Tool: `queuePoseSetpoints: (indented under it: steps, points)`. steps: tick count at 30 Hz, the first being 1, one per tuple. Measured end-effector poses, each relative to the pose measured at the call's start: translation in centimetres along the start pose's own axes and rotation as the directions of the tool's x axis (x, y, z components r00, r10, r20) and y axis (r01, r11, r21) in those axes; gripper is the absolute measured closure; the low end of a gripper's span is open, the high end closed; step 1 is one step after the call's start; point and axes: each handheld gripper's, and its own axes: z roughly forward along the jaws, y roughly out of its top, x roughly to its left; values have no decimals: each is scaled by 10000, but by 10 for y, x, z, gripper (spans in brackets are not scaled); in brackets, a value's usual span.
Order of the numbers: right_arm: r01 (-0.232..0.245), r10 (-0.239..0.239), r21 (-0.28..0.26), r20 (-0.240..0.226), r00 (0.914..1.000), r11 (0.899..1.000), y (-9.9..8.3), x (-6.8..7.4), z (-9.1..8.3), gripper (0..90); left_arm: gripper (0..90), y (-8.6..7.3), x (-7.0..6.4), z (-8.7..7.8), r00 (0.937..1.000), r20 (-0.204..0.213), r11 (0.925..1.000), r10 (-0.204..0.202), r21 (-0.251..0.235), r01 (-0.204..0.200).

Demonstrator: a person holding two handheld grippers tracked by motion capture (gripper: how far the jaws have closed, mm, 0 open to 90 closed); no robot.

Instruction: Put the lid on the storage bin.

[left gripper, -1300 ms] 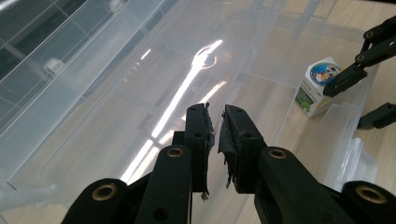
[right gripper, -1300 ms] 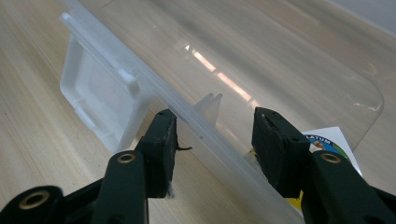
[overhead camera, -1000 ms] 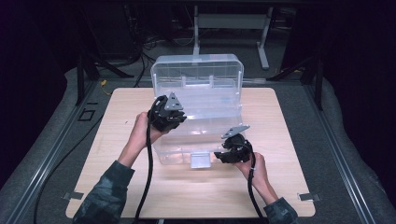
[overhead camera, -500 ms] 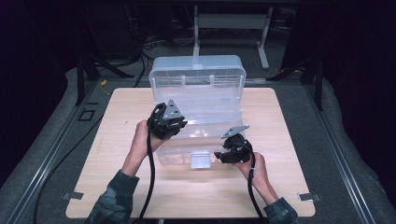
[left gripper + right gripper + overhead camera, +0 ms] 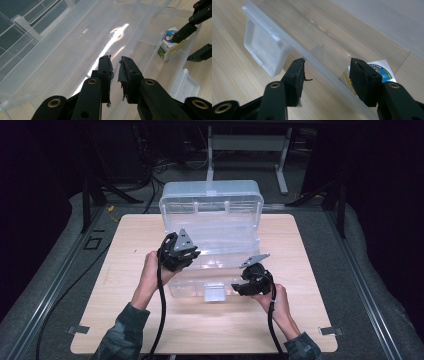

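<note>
A clear plastic storage bin [image 5: 220,232] sits mid-table with its lid [image 5: 210,195] standing open at the back. My left gripper [image 5: 179,255] hangs over the bin's left part. In the left gripper view it [image 5: 115,60] points down into the bin, its jaws shut to a narrow slit with nothing between them. A small white, green and blue carton [image 5: 168,44] lies on the bin floor. My right gripper [image 5: 244,285] is at the bin's front right rim. It [image 5: 325,65] is open, one jaw on each side of the front wall [image 5: 317,63], with the carton [image 5: 384,68] just inside.
The bin's front latch flap [image 5: 215,292] [image 5: 262,47] juts out onto the light wooden table [image 5: 125,320]. Dark floor, cables and a metal frame surround the table. Bare tabletop lies on both sides of the bin and in front of it.
My left gripper has drifted a little toward the person and lower over the bin. The right gripper has stayed at the front rim.
</note>
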Motion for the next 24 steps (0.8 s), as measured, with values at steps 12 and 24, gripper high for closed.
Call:
queuePoseSetpoints:
  steps: [12,24]
  points:
    - [-28,8,-810,-237,9997,9967,8,3,-38,394,784,-4,-3,0,9999,152,10000,-63,-24,63]
    - [532,-628,-1868,-458,9970,9810,48,-1,-78,396,780,-6,-5,0,9999,105,9999,-74,-139,76]
